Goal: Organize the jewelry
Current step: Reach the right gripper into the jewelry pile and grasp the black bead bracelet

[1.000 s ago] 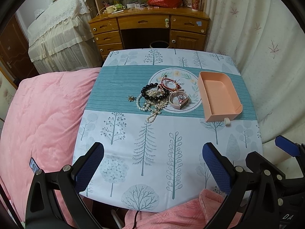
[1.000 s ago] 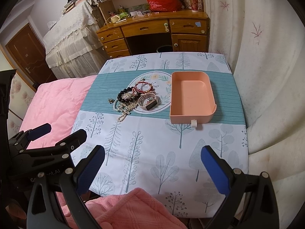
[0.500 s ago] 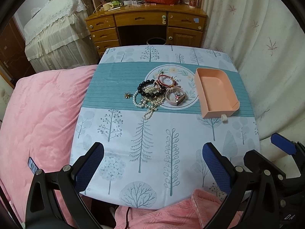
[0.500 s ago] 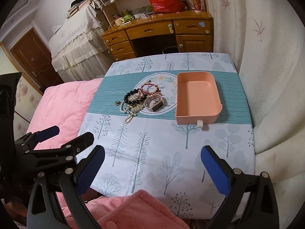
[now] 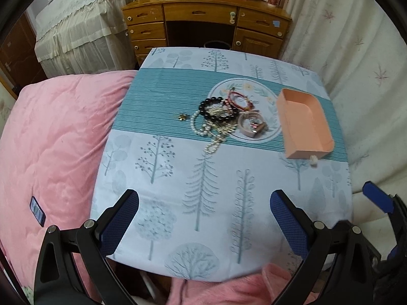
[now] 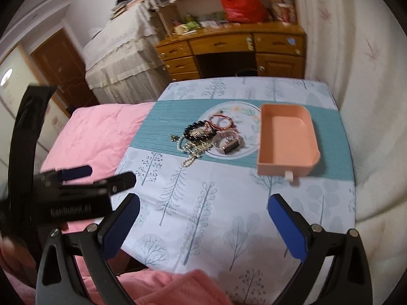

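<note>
A pile of jewelry lies mid-table: a black bead bracelet (image 5: 216, 109), a pearl necklace (image 5: 211, 134), red string bracelets (image 5: 239, 99), a pink watch (image 5: 251, 124) and a small gold charm (image 5: 182, 117). The pile also shows in the right wrist view (image 6: 203, 134). An empty pink tray (image 5: 305, 124) (image 6: 287, 139) stands to its right. My left gripper (image 5: 203, 218) is open and empty over the table's near edge. My right gripper (image 6: 203, 226) is open and empty, also at the near edge, to the right of the left gripper (image 6: 73, 180).
The table carries a tree-print cloth (image 5: 198, 183). A pink quilt (image 5: 53, 137) lies to the left, with a phone (image 5: 37, 211) on it. A wooden desk (image 5: 203, 23) stands behind, and a white curtain (image 5: 368, 76) hangs on the right.
Both grippers have swung a little; the left view has turned rightward and the right view has tilted up and leftward. The jewelry and the tray have not moved.
</note>
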The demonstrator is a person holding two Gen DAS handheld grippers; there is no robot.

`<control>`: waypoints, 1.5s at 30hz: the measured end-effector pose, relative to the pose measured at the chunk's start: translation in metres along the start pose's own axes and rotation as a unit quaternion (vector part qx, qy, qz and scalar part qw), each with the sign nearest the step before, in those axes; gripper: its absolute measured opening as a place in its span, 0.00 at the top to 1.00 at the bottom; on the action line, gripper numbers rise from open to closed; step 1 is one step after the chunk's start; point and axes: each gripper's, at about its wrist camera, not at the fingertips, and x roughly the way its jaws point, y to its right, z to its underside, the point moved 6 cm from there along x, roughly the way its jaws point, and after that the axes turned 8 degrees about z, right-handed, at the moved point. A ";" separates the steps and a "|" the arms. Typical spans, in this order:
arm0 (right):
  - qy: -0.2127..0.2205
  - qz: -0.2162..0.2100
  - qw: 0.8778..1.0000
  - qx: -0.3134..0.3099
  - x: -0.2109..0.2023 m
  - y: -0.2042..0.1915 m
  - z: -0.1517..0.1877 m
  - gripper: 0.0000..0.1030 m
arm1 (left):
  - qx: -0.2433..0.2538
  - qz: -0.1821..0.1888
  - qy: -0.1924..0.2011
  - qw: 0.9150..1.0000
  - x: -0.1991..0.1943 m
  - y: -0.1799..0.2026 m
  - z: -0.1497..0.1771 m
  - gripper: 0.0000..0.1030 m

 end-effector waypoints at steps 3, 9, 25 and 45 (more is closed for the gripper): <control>0.027 0.000 0.999 -0.024 0.009 -0.009 -0.007 0.02 | 0.017 -0.009 0.008 1.000 0.011 -0.016 -0.010 0.01; 0.079 -0.002 0.992 -0.101 0.039 -0.029 -0.033 0.10 | 0.048 0.007 0.010 0.999 0.045 -0.049 -0.037 0.05; 0.035 0.058 0.960 -0.271 0.193 -0.078 -0.066 0.69 | 0.192 0.042 0.013 0.980 0.166 -0.078 -0.093 0.21; -0.048 0.085 0.931 -0.352 0.256 -0.093 -0.065 0.76 | 0.235 0.129 0.007 0.963 0.224 -0.074 -0.101 0.61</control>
